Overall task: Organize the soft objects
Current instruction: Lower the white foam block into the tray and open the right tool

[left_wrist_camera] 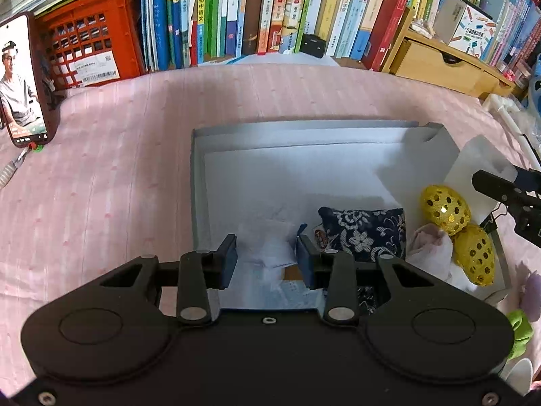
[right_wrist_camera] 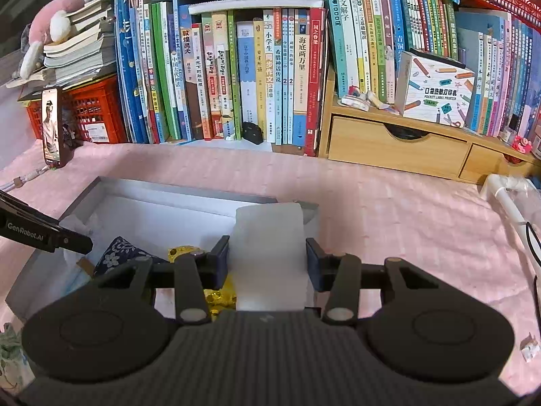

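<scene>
A grey box [left_wrist_camera: 197,182] with a white lining lies on the pink cloth. Inside are a navy floral pouch [left_wrist_camera: 363,231], two yellow sequin balls [left_wrist_camera: 444,208], a pale pink soft item [left_wrist_camera: 431,243] and a clear plastic bag [left_wrist_camera: 267,247]. My left gripper [left_wrist_camera: 267,253] is over the box's near left part, jaws around the clear bag, gripping it. My right gripper [right_wrist_camera: 267,257] holds a white foam block [right_wrist_camera: 270,253] above the box's right edge [right_wrist_camera: 311,213]. The pouch [right_wrist_camera: 116,253] and a yellow ball [right_wrist_camera: 182,250] also show in the right wrist view.
Books [right_wrist_camera: 236,84] line the back. A red crate [left_wrist_camera: 91,40], a phone on a stand [left_wrist_camera: 22,81] and wooden drawers [right_wrist_camera: 399,149] stand behind. A green soft item [left_wrist_camera: 519,330] and a lilac one [left_wrist_camera: 532,291] lie right of the box.
</scene>
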Available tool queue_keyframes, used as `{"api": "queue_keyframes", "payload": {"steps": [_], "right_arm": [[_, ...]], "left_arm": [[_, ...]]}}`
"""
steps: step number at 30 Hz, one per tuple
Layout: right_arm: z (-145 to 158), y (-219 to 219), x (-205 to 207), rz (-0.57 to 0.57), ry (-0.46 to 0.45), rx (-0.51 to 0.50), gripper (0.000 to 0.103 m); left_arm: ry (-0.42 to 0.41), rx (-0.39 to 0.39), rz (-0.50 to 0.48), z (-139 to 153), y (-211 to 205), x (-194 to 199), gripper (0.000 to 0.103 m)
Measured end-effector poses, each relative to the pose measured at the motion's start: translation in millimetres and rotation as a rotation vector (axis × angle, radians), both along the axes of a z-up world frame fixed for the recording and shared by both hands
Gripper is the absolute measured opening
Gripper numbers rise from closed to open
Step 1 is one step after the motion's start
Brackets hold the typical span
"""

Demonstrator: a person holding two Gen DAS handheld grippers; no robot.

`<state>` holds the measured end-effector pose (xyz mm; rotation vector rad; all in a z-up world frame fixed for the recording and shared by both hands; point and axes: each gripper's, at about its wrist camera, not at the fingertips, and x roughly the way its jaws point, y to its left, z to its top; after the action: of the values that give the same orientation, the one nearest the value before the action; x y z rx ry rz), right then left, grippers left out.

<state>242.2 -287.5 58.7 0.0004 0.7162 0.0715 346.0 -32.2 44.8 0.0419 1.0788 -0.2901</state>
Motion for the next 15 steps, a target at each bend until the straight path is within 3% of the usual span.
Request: {"api": "queue_keyframes", "payload": {"steps": [7, 15], "right_arm": [[0.6, 4.8, 1.0, 0.033, 0.014, 0.021, 0.050], [-7.0, 8.2, 1.6, 0.036, 0.043, 0.022, 0.051]], "left_arm": [[0.014, 0.008, 0.000, -2.6, 0.8, -1.1, 0.037], [0.014, 0.013, 0.009, -0.2, 0.6, -3.8, 0.051]]}}
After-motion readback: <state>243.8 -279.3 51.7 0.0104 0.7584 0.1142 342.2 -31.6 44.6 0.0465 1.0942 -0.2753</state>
